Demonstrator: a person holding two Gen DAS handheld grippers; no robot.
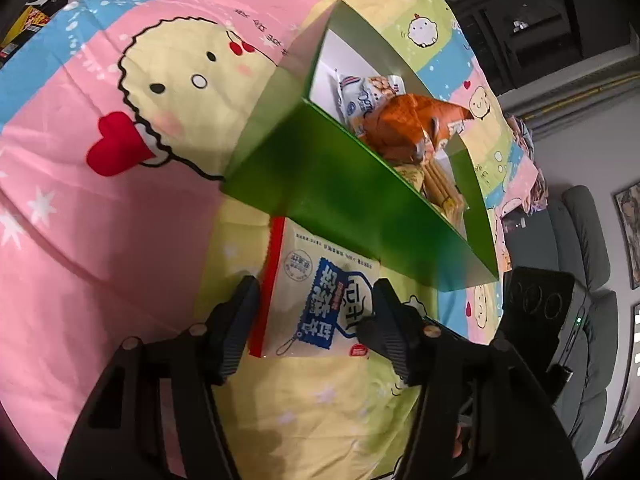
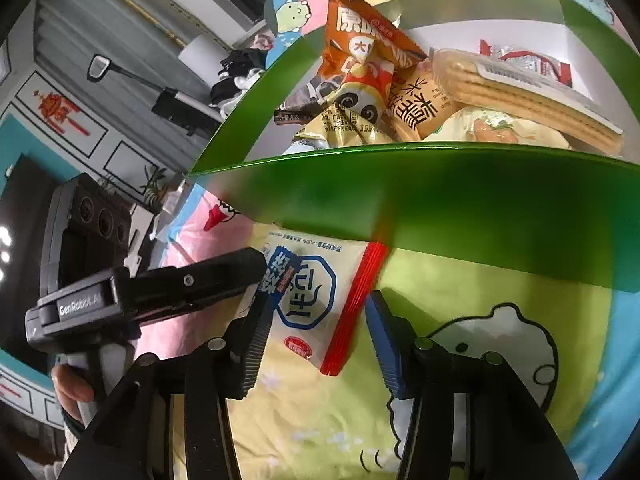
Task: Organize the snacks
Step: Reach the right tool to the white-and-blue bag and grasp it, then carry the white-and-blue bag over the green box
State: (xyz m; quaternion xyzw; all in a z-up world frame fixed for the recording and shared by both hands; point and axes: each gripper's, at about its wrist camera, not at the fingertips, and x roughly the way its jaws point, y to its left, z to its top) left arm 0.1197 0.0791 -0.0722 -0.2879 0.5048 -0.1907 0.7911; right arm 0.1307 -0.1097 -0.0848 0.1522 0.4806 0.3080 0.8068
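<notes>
A flat, glossy white snack packet (image 1: 316, 300) with 1 red ribbed edge is straddled, ungripped, by both ridged-padded grippers, left (image 1: 312, 312) and right (image 2: 316, 320), at lower centre below the glossy green cardboard box (image 1: 340, 200).

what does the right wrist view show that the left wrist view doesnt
Only the right wrist view: the left gripper from outside with the hand holding it, the right gripper straddling the packet, and a panda snack in the box.

Only the left wrist view: the left gripper's own fingers around the packet, and a big cartoon face on the sheet.

Both: the white zip-bag packet on the sheet beside the green box, and the orange bag.
</notes>
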